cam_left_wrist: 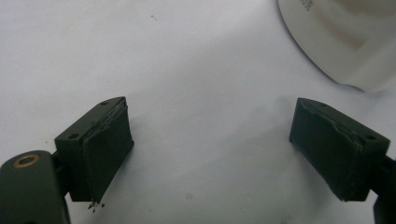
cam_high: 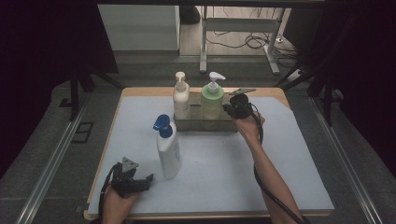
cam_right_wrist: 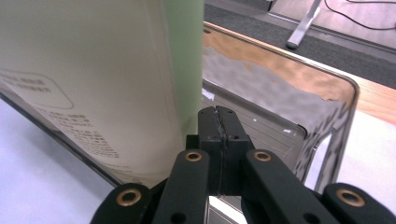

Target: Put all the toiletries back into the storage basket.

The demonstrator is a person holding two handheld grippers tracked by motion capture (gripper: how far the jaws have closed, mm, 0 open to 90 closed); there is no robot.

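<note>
The right tool (cam_right_wrist: 219, 122), jaws pressed together and empty, sits just right of the upright green pump bottle (cam_right_wrist: 93, 79) in the metal tray (cam_right_wrist: 327, 112).

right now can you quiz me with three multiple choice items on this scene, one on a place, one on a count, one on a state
1. Where is the blue-capped bottle?
A. in the metal tray
B. on the white mat in front of the tray
C. on the floor

2. How many pump bottles are in the metal tray?
A. one
B. two
C. three

3. How do the right gripper jaws stand?
A. closed together
B. wide open
C. clamped on a pump head

Answers:
1 B, it stands on the white mat.
2 B, the white bottle and green bottle.
3 A, pads meet with nothing between.
</note>
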